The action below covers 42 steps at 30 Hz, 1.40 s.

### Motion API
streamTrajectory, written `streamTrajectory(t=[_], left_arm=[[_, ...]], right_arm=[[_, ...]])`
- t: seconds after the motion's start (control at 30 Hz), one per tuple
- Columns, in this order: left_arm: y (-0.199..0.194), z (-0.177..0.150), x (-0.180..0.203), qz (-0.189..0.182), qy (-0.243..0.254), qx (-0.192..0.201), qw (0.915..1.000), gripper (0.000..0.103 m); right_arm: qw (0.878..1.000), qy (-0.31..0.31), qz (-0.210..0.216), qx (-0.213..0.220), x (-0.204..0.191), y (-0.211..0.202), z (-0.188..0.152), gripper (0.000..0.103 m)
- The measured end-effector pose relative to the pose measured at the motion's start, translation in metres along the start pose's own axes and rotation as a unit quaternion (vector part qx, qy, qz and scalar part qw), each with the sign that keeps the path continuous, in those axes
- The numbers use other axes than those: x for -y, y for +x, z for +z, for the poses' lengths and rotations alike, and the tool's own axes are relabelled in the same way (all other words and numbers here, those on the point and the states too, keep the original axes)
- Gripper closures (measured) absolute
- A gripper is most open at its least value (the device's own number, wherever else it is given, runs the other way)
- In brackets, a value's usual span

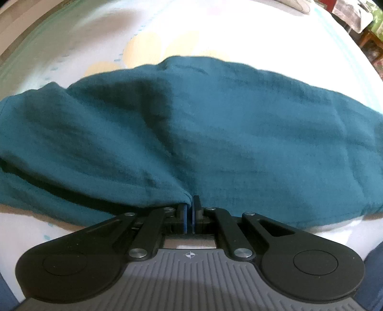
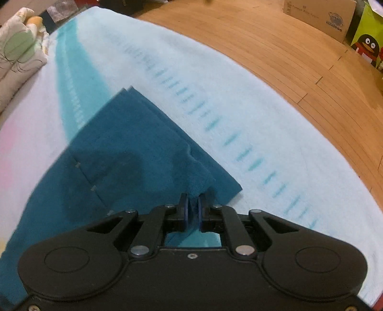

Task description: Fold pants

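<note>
Dark teal pants point(image 1: 191, 134) lie across a pale bedspread point(image 1: 239, 28), spread from left to right in the left wrist view. My left gripper point(image 1: 190, 203) is shut on the near edge of the pants, with cloth bunched at its fingertips. In the right wrist view the pants point(image 2: 124, 143) run away to a doubled end with two layers showing. There, my right gripper point(image 2: 193, 203) is shut on a raised fold of the pants at their right near corner, and teal cloth shows between its pads.
The bedspread point(image 2: 215, 95) has a turquoise band and dashed lines. Wooden floor point(image 2: 299, 59) lies beyond its right edge, with cardboard boxes point(image 2: 320, 16) at the far side. A patterned pillow point(image 2: 19, 47) sits at the far left. Furniture point(image 1: 368, 38) stands past the bed at the upper right.
</note>
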State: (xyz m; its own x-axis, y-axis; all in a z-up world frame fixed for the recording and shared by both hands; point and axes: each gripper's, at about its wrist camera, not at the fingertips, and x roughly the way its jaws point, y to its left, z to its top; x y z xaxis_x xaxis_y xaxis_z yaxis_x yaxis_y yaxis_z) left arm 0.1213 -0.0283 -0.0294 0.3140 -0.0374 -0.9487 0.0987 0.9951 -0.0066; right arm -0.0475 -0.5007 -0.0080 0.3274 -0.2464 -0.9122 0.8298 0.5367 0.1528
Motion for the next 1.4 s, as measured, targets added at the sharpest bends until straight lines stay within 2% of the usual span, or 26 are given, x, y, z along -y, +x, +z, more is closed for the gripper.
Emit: streamTrajectory(t=[0.1,0.27,0.47,0.53,0.57,0.6,0.67,0.73,0.9,1.13,1.27,1.4], left_arm=[[0.005,-0.002,-0.002,-0.002,-0.005,-0.007,1.0000,0.099],[0.005,0.005,0.005,-0.004,-0.005,0.003,1.0000,0.099],[0.005,-0.004,0.014,0.013,0.017,0.005,0.9998,0.098],[0.004,-0.006,0.015,0.016,0.020,0.003,0.9997,0.093],[0.003,-0.007,0.015,0.017,0.023,0.003,0.9996,0.093],[0.002,-0.008,0.015,0.018,0.026,0.002,0.9995,0.091],[0.000,-0.009,0.015,0.021,0.028,0.000,0.9994,0.090],[-0.003,-0.011,0.016,0.019,0.029,-0.003,0.9994,0.089],[-0.010,-0.019,0.012,0.006,0.026,-0.014,0.9996,0.088],[-0.013,-0.034,0.014,-0.019,0.023,-0.028,0.9992,0.088],[-0.031,-0.041,0.010,-0.015,0.039,-0.004,0.9991,0.088],[-0.051,-0.030,-0.016,0.002,0.030,0.024,0.9992,0.088]], right_arm=[[1.000,-0.017,-0.002,0.012,-0.006,-0.006,0.004,0.090],[0.999,-0.018,-0.006,0.030,-0.009,-0.005,0.014,0.090],[0.999,-0.005,-0.042,-0.001,-0.001,0.021,0.005,0.091],[0.999,-0.007,-0.043,0.004,-0.001,0.023,0.002,0.090],[0.999,-0.011,-0.044,0.002,-0.003,0.021,0.003,0.088],[0.999,-0.014,-0.044,0.001,-0.004,0.018,0.004,0.081],[0.999,-0.007,-0.047,0.002,-0.005,0.012,0.007,0.078],[0.999,0.001,-0.048,0.009,-0.003,0.007,0.009,0.068],[0.998,0.000,-0.055,0.036,-0.006,-0.013,0.012,0.066],[0.998,-0.023,-0.024,0.058,-0.026,-0.046,0.009,0.065],[0.996,-0.065,0.013,0.064,-0.053,-0.064,-0.002,0.065],[0.989,-0.122,0.058,0.057,-0.090,-0.072,-0.026,0.065]])
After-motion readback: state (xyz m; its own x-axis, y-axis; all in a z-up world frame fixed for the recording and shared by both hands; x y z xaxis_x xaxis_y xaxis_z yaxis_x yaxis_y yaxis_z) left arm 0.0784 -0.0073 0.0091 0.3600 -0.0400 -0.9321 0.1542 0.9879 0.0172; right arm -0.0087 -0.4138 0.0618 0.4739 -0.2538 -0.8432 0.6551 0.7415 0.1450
